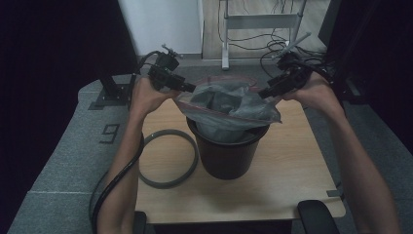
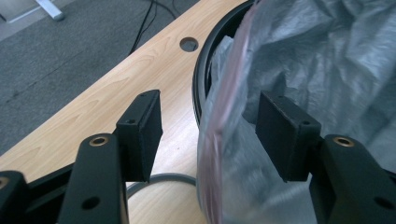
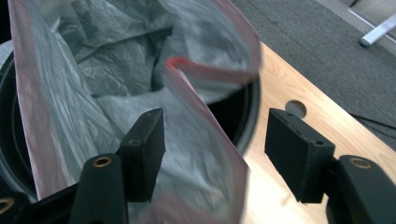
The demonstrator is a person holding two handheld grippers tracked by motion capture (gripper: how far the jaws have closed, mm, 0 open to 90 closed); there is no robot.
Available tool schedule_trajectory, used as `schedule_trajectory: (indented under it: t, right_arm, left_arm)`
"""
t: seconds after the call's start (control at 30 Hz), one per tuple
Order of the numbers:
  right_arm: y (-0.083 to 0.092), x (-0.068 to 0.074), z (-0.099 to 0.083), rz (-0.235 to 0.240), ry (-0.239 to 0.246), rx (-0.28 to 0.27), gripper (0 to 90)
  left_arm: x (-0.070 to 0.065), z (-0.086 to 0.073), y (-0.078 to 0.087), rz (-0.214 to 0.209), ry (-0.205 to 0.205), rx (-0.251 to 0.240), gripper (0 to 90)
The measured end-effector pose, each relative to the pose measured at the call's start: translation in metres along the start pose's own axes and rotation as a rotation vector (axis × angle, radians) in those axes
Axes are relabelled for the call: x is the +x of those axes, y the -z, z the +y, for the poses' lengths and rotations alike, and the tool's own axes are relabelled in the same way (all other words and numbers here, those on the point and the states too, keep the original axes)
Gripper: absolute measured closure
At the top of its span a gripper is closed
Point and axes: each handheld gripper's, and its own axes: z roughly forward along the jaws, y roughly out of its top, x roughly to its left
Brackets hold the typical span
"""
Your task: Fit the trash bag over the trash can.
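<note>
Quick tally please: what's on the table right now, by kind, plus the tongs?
Dark bin: 1
Grey bin liner bag with a red-edged mouth: 1
Grey ring: 1
Tongs: 2, left tongs and right tongs, both open at the bag's rim
Total: 5

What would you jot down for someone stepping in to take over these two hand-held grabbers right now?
Left gripper: jaws open, the bag's edge loose between them, not pinched.
Right gripper: jaws open too, the bag's other edge between them.
The grey plastic bag sits in the dark bin on the wooden table, its pink-edged mouth standing above the rim.
The grey ring lies on the table beside the bin.
Done: bag dropped in.
Left, probably: fold the mouth over the rim, then fit the ring.
</note>
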Motion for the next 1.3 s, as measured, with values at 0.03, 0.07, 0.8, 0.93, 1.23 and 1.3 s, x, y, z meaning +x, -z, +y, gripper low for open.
schedule_trajectory:
  t: [0.03,0.07,0.8,0.93,1.23,1.3]
  right_arm:
    - [0.000,0.000,0.000,0.000,0.000,0.000,37.2]
    - [-0.008,0.003,0.005,0.003,0.008,0.015,42.1]
    - [-0.025,-0.030,-0.025,-0.164,-0.059,0.077,67.1]
    - [-0.020,-0.035,-0.020,-0.120,-0.092,0.023,56.5]
    - [-0.043,-0.039,-0.023,-0.070,-0.089,0.067,87.1]
    - [-0.047,-0.040,-0.021,-0.095,-0.091,0.064,87.7]
  left_arm:
    - [0.000,0.000,0.000,0.000,0.000,0.000,40.8]
    - [0.000,0.005,-0.009,0.005,-0.004,0.018,41.8]
    - [0.012,-0.006,-0.018,0.139,0.038,0.064,58.1]
    - [0.013,-0.003,-0.020,0.110,0.039,0.062,58.0]
    - [0.029,-0.011,-0.032,0.101,0.121,0.026,82.1]
    - [0.033,-0.012,-0.037,0.111,0.134,0.026,89.2]
